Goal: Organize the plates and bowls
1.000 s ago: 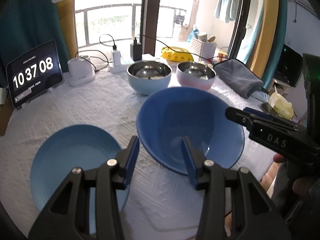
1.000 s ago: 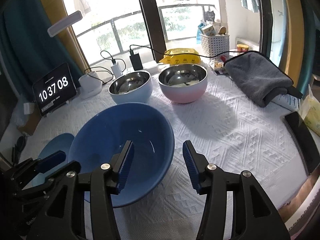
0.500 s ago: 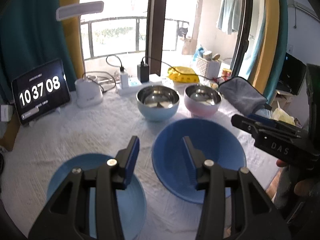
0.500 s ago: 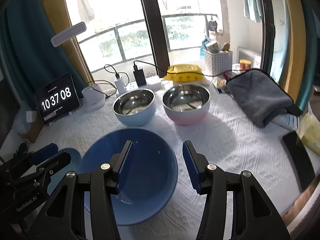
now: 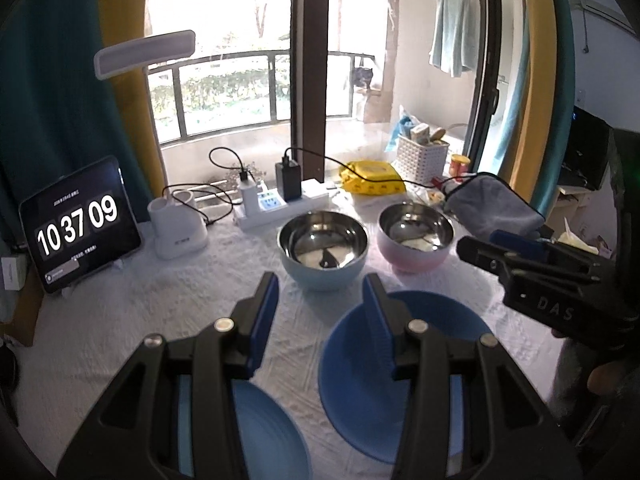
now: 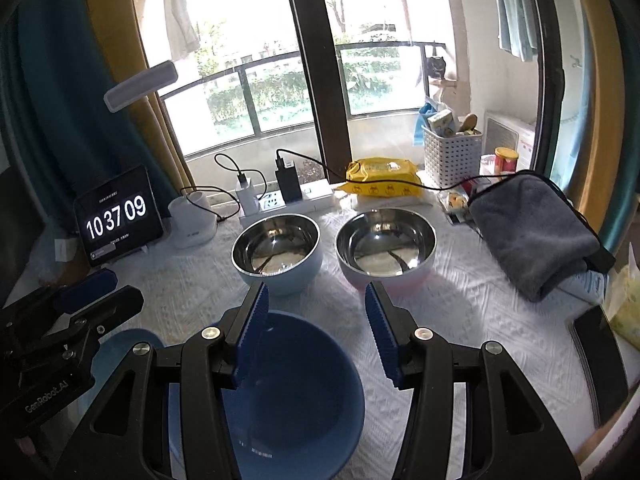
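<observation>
The clock (image 6: 119, 216) reads 10 37 09, the right claw (image 5: 532, 268) reads DAS, and the left claw (image 5: 318, 304) and right claw both hang empty, half open, tilted down over the big blue bowl (image 6: 296, 392) and plate (image 5: 264, 432) on the desk (image 6: 460, 320).

The worktop (image 6: 460, 320) is covered with a white textured cloth. Near its front edge sit a deep blue bowl (image 6: 296, 392) and, to its left, a light blue plate (image 5: 264, 432). Behind them stand 2 steel-lined bowls side by side, a pale blue one (image 6: 276, 256) and a pink one (image 6: 386, 250). Along the back lie a tablet clock (image 6: 120, 216), a white lamp base (image 6: 192, 220), a power strip (image 6: 288, 200), a yellow wipes pack (image 6: 380, 178) and a white basket (image 6: 452, 156). A folded grey towel (image 6: 532, 232) and a dark phone (image 6: 600, 356) lie at the right.
</observation>
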`<state>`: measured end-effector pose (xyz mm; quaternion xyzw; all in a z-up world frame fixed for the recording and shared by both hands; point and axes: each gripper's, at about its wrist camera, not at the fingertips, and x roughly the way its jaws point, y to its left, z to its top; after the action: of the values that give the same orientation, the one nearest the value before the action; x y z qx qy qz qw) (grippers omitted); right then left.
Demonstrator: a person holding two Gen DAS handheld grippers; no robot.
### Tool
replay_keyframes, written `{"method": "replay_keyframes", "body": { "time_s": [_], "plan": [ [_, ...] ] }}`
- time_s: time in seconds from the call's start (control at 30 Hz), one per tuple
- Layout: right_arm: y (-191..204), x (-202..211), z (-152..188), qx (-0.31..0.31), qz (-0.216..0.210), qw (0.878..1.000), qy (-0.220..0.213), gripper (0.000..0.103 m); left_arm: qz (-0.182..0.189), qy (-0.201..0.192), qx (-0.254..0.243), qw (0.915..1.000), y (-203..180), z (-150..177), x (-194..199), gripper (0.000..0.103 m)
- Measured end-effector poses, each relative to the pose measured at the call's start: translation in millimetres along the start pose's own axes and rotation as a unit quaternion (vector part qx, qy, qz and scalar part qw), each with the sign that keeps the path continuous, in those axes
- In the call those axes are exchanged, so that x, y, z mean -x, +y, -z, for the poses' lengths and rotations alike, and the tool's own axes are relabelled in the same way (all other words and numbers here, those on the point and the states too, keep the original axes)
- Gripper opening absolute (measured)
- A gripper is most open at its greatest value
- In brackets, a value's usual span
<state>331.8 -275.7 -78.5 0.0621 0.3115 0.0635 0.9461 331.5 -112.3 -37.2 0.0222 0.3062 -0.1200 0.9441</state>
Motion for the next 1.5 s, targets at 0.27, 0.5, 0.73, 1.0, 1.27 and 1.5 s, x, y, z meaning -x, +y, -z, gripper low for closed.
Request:
{"method": "replay_keyframes", "body": {
  "time_s": [0.27, 0.5, 0.73, 1.0, 1.27, 1.5],
  "plan": [
    [-3, -20, -17, 0.002, -0.004, 1.0, -0.003, 0.053, -0.01, 0.007, 0.009, 0.9999, 10, -14, -26, 0.045],
    [-6, -41, -25, 0.008, -0.005, 1.0, 0.008, 0.053, -0.015, 0.017, 0.016, 0.9996, 17, -21, -48, 0.045],
    [-11, -63, -30, 0.008, -0.002, 1.0, 0.021, 0.053, -0.021, 0.032, 0.029, 0.9988, 27, -21, -72, 0.045],
    [-11, -92, -31, 0.005, -0.014, 0.999, 0.047, 0.053, -0.025, 0.054, 0.037, 0.9976, 34, -20, -103, 0.045],
    [-9, -122, -43, 0.005, -0.047, 0.995, 0.086, 0.053, -0.017, 0.084, 0.043, 0.9954, 33, -21, -141, 0.045],
    [-7, -150, -46, 0.003, -0.07, 0.988, 0.139, 0.053, -0.015, 0.109, 0.049, 0.9928, 38, -23, -161, 0.045]
  ]
}}
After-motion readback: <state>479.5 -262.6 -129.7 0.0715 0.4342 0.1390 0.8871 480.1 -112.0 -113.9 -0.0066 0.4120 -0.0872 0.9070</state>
